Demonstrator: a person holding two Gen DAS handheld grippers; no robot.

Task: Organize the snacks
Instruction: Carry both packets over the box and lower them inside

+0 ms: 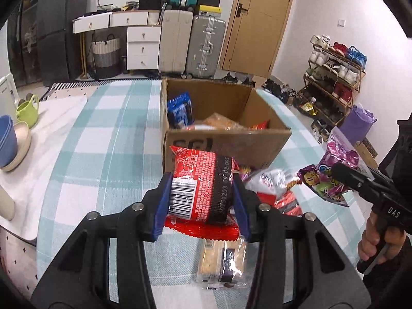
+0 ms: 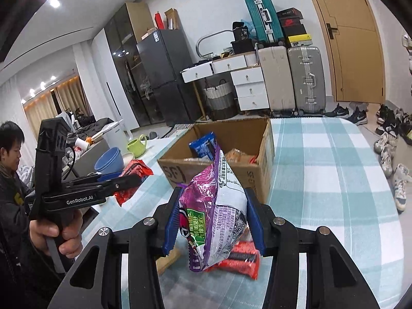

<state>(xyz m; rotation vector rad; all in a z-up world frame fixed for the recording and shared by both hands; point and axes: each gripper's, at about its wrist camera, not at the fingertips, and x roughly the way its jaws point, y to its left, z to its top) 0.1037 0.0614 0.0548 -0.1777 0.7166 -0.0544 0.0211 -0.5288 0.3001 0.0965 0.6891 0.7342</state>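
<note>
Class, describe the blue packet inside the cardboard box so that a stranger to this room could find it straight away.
Start at the table with the teal checked cloth and find the open cardboard box on it. The blue packet stands against the box's left wall in the left wrist view. It is the only blue item inside; the others there are red or orange-brown.

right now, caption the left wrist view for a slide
Left tool grips a red snack pack above the table, cardboard box ahead.
</note>
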